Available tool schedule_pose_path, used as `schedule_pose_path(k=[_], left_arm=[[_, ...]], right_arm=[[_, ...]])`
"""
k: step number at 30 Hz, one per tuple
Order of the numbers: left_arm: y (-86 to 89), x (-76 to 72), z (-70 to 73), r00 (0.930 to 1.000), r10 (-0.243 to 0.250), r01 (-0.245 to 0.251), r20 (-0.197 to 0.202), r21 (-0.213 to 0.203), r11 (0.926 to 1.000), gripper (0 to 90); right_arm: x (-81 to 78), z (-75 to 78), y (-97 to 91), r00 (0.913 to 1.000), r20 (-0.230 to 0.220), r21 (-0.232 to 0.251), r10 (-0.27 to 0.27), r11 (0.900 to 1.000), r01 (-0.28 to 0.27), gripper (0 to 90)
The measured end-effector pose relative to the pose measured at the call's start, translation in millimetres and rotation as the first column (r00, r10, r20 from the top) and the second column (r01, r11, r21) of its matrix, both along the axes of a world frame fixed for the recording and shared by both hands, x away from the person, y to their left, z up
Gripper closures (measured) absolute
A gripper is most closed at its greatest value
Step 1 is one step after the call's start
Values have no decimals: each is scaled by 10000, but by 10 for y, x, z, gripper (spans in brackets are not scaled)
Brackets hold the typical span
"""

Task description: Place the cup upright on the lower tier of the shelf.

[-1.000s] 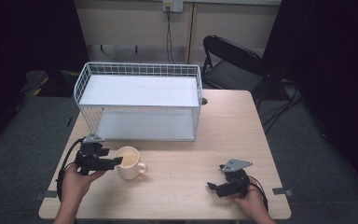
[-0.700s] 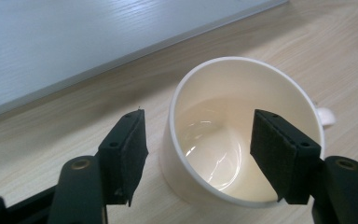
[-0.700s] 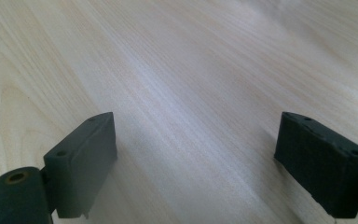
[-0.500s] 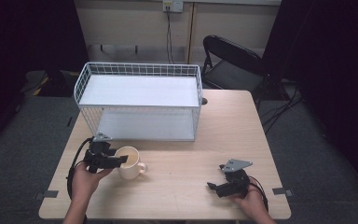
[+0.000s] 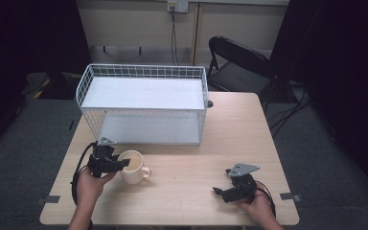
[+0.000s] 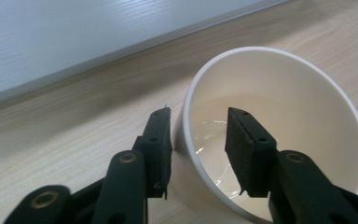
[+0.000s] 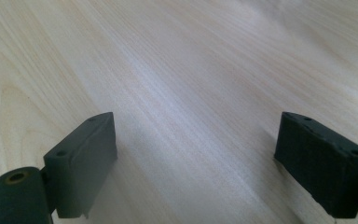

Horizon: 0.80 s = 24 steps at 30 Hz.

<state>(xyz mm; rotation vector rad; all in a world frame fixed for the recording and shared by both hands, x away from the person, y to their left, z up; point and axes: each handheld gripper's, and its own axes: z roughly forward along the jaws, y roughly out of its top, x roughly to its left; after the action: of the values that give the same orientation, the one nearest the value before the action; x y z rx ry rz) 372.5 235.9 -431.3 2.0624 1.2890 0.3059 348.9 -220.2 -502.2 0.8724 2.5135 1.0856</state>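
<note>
Straddling the cream mug's (image 6: pixel 279 140) near wall, left gripper (image 6: pixel 198 135) jaws just closing, not yet pressing it.

Left gripper (image 5: pixel 117 165) now at the cream ceramic mug (image 5: pixel 134 167), jaws just closing astride its near wall, one inside, one outside; apparently not pressing yet.

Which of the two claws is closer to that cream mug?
The left claw: it straddles the mug wall, one jaw inside and one outside, and has just been closing. The right claw rests open on the table, far off to the mug's right.
</note>
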Motion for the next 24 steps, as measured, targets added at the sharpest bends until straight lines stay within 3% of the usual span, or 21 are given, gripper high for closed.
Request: schedule_pose_path(k=[10, 11, 13, 16, 18, 21, 24], left_arm=[[-15, 13, -36, 9999, 87, -84, -87, 276, 9996, 675], [-39, 19, -29, 10000, 4, -1, -51, 617, 9981, 685], [-62, 22, -34, 10000, -9, 13, -44, 795, 9968, 700], [-64, 31, -62, 9999, 100, -92, -117, 683, 9976, 737], [-75, 36, -92, 9998, -47, 63, -172, 918, 9958, 758], [-86, 30, -100, 9999, -10, 24, -143, 946, 9955, 758], [-100, 14, -87, 10000, -39, 40, -14, 1517, 9884, 785]], right_arm=[[0, 0, 0, 10000, 2, 0, 1, 10000, -1, 119], [0, 0, 0, 10000, 2, 0, 3, 10000, -3, 119], [0, 0, 0, 10000, 2, 0, 2, 10000, -2, 119], [0, 0, 0, 10000, 2, 0, 1, 10000, -1, 119], [-1, 0, 0, 10000, 2, 1, -4, 10000, 4, 119], [-2, 1, -1, 10000, -10, -2, 2, 10000, -2, 119], [-2, 1, -2, 10000, -10, 0, 4, 10000, -4, 119]])
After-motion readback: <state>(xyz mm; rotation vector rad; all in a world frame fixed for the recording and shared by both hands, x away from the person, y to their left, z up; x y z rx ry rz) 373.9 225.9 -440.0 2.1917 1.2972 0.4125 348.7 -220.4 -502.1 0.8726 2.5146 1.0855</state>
